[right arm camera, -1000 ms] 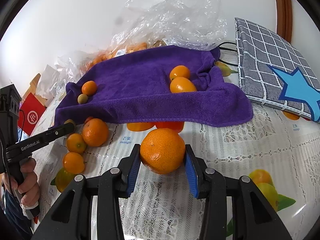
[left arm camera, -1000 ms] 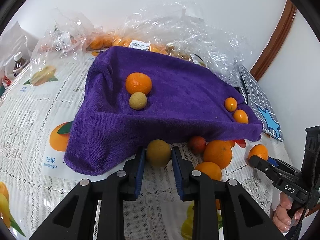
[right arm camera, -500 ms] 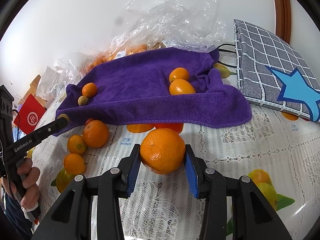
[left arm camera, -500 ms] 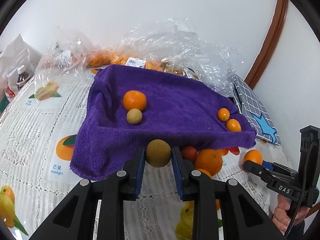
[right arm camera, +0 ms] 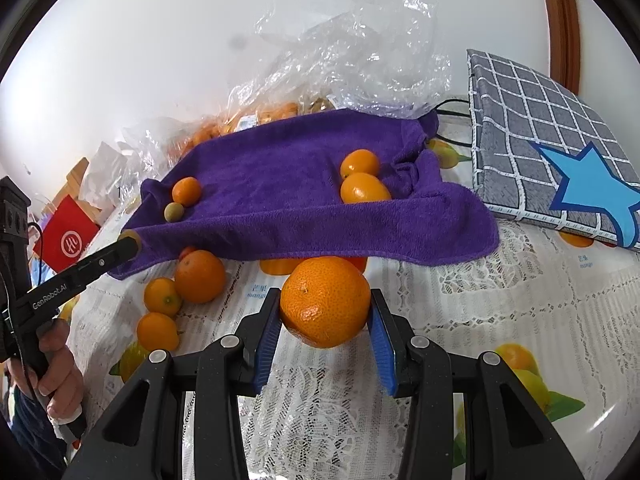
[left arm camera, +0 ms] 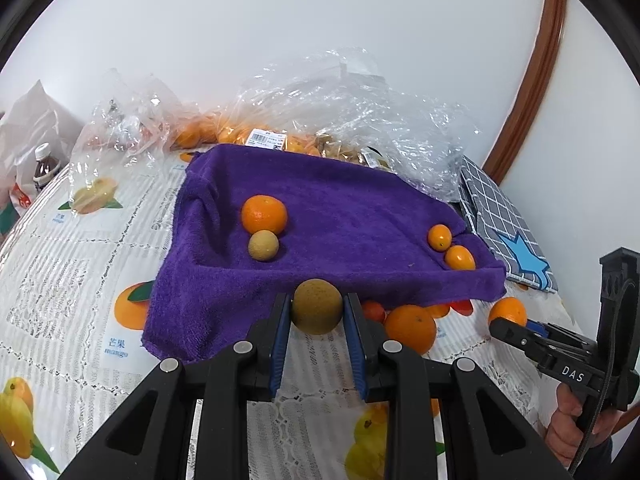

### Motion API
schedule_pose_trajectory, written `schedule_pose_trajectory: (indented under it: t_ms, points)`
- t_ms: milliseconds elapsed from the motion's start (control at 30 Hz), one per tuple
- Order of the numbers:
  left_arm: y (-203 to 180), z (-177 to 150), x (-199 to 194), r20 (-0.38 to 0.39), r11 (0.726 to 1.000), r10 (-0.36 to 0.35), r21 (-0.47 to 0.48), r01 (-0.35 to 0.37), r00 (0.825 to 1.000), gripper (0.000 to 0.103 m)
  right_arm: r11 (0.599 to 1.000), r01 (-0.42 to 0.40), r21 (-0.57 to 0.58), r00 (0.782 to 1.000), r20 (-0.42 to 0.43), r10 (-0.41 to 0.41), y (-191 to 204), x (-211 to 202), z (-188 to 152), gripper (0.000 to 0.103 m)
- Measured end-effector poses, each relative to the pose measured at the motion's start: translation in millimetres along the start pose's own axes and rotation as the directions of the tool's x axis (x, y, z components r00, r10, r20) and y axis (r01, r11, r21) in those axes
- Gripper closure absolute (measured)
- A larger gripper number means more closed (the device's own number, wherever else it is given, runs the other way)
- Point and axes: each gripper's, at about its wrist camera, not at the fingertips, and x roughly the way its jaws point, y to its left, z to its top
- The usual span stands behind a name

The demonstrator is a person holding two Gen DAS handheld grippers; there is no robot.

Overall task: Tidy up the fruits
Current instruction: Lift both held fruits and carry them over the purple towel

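My left gripper is shut on a round tan longan, held above the near edge of the purple towel. On the towel lie a tangerine with a longan beside it at the left, and two kumquats at the right. My right gripper is shut on a large tangerine, held above the tablecloth just short of the towel. Loose tangerines and kumquats lie on the table in front of the towel.
Crumpled clear plastic bags with more fruit sit behind the towel against the wall. A grey checked pad with a blue star lies at the right. A bottle and a white bag stand far left. The table carries a lace cloth.
My left gripper has risen and moved back with the longan, so the towel looks smaller and lower. My right gripper has lifted slightly with the tangerine.
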Motion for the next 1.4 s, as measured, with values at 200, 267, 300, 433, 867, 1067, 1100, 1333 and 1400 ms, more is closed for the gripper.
schedule_pose_trajectory:
  t_ms: [200, 267, 300, 433, 867, 1067, 1100, 1333, 1400]
  points:
    - [4, 1, -4, 0.025, 1.0, 0.015, -0.015, -0.014, 1.0, 0.077, 1.0, 0.011, 0.023, 1.0, 0.016, -0.011, -6, -4, 2, 0.061]
    - [6, 2, -6, 0.033, 1.0, 0.013, -0.022, -0.013, 0.999, 0.077, 0.999, 0.009, 0.032, 1.0, 0.019, -0.01, -7, -6, 3, 0.061]
    - [6, 2, -6, 0.037, 1.0, 0.012, -0.026, -0.011, 0.999, 0.077, 0.999, 0.007, 0.036, 1.0, 0.021, -0.008, -8, -8, 3, 0.061]
    - [8, 4, -9, 0.051, 0.999, 0.008, -0.038, -0.006, 0.999, 0.077, 0.999, 0.006, 0.043, 1.0, 0.026, -0.007, -10, -12, 5, 0.061]
    - [11, 5, -16, 0.079, 0.998, 0.015, -0.069, -0.01, 0.997, 0.077, 1.0, -0.002, 0.025, 0.999, 0.053, 0.001, -3, -24, 13, 0.061]
    - [15, 6, -18, 0.09, 0.996, 0.014, -0.086, -0.007, 0.996, 0.077, 1.0, 0.002, 0.009, 0.998, 0.061, -0.003, -1, -27, 16, 0.061]
    - [15, 6, -19, 0.091, 0.996, 0.014, -0.088, -0.006, 0.996, 0.077, 1.0, -0.001, 0.012, 0.998, 0.061, 0.0, 0, -27, 17, 0.061]
    - [17, 6, -20, 0.093, 0.995, 0.017, -0.096, -0.008, 0.995, 0.077, 0.999, -0.025, 0.02, 0.998, 0.065, 0.024, 3, -26, 19, 0.061]
    - [17, 6, -20, 0.094, 0.995, 0.018, -0.096, -0.009, 0.995, 0.077, 1.0, -0.026, 0.016, 0.998, 0.065, 0.025, 5, -26, 20, 0.061]
